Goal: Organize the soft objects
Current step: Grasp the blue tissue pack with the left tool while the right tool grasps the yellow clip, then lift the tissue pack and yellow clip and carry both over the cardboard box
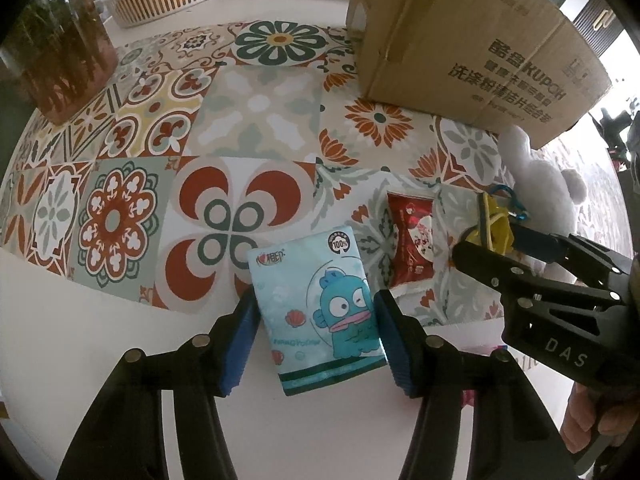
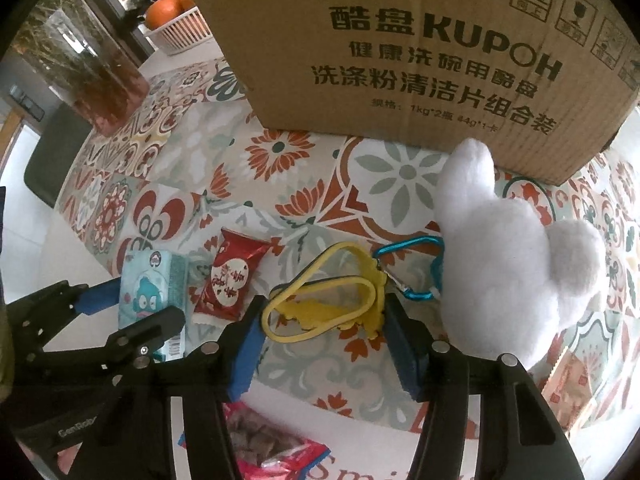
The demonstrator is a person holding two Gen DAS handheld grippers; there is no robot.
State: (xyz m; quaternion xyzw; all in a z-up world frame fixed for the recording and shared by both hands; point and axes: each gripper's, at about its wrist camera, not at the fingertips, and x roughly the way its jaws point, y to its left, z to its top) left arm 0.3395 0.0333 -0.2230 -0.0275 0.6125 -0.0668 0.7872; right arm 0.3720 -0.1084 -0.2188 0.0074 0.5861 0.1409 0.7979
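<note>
Tabletop is white with a patterned tile mat on it. Big cardboard box sits at the far side of the mat, white plush toy lying just in front of it. Left tongs point steeply down over a light-blue tissue pack with a cartoon fish print; blue pads sit against both long sides of the pack, jaws roughly half spread, so it reads as pinching the pack, which still lies flat at the mat's near edge. Right tongs are about half spread too, pads touching either end of a yellow rubber strap flat on the mat; it reads as a pinch on the strap. Blue carabiner joins the strap to the plush. Red snack packet lies between tissue pack and strap, touched by neither tongs.
</note>
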